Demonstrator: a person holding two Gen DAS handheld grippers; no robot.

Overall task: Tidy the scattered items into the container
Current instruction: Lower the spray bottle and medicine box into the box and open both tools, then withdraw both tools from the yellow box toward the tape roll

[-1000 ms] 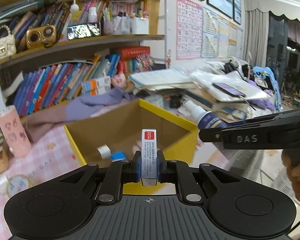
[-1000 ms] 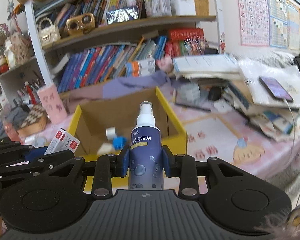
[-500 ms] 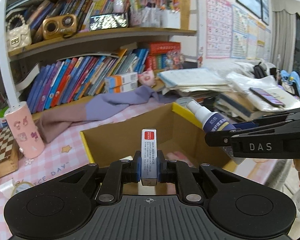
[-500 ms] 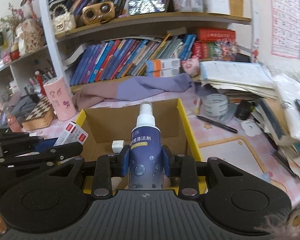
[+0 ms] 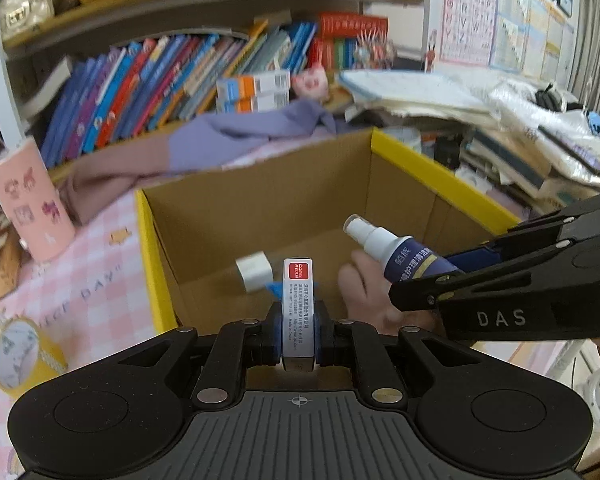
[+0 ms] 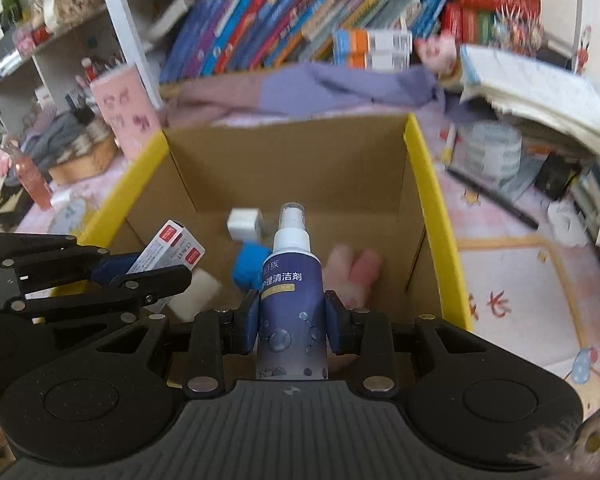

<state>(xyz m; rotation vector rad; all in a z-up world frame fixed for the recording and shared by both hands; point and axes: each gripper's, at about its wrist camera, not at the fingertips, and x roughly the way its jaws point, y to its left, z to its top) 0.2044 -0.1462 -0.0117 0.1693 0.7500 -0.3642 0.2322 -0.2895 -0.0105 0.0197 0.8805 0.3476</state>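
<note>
My left gripper (image 5: pixel 298 330) is shut on a slim white box with a red label (image 5: pixel 298 304), held upright over the near edge of the cardboard box with yellow rims (image 5: pixel 440 168). My right gripper (image 6: pixel 292 318) is shut on a dark blue spray bottle with a white nozzle (image 6: pixel 292 280), tilted down into the same cardboard box (image 6: pixel 424 184). From the left wrist view the spray bottle (image 5: pixel 396 252) juts in from the right. Inside the box lie a white cube (image 6: pixel 242 224), a blue item (image 6: pixel 248 266) and a pink soft item (image 6: pixel 354 272).
A pink cup (image 5: pixel 30 204) and a yellow tape roll (image 5: pixel 22 354) stand left of the box on the pink checked tablecloth. A purple cloth (image 6: pixel 340 84) lies behind it. A clear tape roll (image 6: pixel 492 152), a pen (image 6: pixel 492 196) and piled papers sit to the right. Bookshelves fill the back.
Both grippers have moved forward and tipped down over the cardboard box, still gripping their items. The box now fills both views and its contents show.
</note>
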